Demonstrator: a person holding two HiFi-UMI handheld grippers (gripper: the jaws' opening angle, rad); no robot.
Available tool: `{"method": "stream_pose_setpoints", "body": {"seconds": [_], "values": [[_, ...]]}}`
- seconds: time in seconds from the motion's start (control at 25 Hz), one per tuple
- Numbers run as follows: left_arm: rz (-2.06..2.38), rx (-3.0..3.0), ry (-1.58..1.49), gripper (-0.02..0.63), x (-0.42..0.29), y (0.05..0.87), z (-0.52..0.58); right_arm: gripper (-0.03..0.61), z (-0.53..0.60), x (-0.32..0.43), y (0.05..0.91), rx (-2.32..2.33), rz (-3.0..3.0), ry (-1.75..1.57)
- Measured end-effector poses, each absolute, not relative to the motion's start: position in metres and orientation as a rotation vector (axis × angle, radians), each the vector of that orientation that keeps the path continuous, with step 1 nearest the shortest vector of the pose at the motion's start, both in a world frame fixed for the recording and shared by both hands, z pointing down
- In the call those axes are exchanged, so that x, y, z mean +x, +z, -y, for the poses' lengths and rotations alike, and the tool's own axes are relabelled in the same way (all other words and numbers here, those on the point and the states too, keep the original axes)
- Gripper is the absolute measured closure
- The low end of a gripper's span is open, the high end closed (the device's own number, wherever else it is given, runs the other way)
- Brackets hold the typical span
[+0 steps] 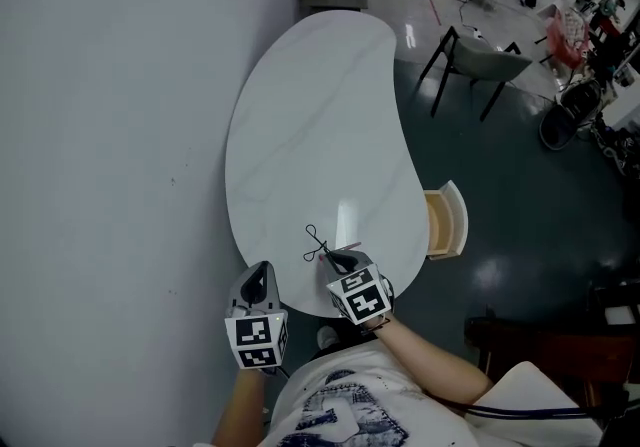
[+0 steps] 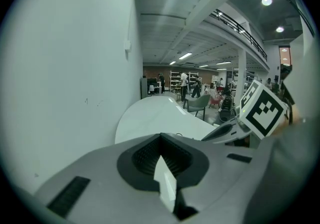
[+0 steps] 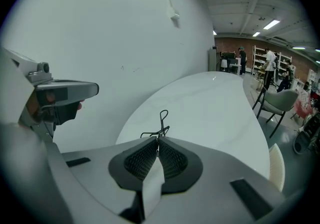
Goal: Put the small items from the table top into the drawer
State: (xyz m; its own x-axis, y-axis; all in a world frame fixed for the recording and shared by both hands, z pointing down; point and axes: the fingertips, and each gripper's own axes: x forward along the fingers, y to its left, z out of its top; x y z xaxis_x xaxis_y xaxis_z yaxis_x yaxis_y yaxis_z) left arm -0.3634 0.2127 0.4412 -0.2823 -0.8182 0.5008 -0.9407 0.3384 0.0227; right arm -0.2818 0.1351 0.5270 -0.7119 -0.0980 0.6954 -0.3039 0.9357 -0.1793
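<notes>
2 grippers closed: right gripper (image 3: 157, 141) pinches the thin black wire clip (image 3: 161, 129) by its end, left of the open drawer (image 1: 445, 222), likely to carry it there; left gripper (image 2: 160, 140) sits empty, further left of the drawer.

Head view: high, steeply down on desk (image 1: 300, 115), wall (image 1: 100, 135) at pic left. Gripper views: low by desk's near end, on left gripper (image 1: 263, 270) / right gripper (image 1: 331, 257), facing along desk twd far hall (image 2: 200, 85). Shared by all 3: desk top + wall; head & right also: wire clip (image 1: 317, 241).
</notes>
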Motion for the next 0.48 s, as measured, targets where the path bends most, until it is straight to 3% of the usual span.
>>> {"method": "stream_pose_setpoints", "body": {"seconds": [0.48], "values": [[2.165, 1.669, 0.389, 0.594, -0.315, 0.419, -0.247, 0.546, -0.170, -0.241, 0.484, 0.413, 2.436, 0.353]]}}
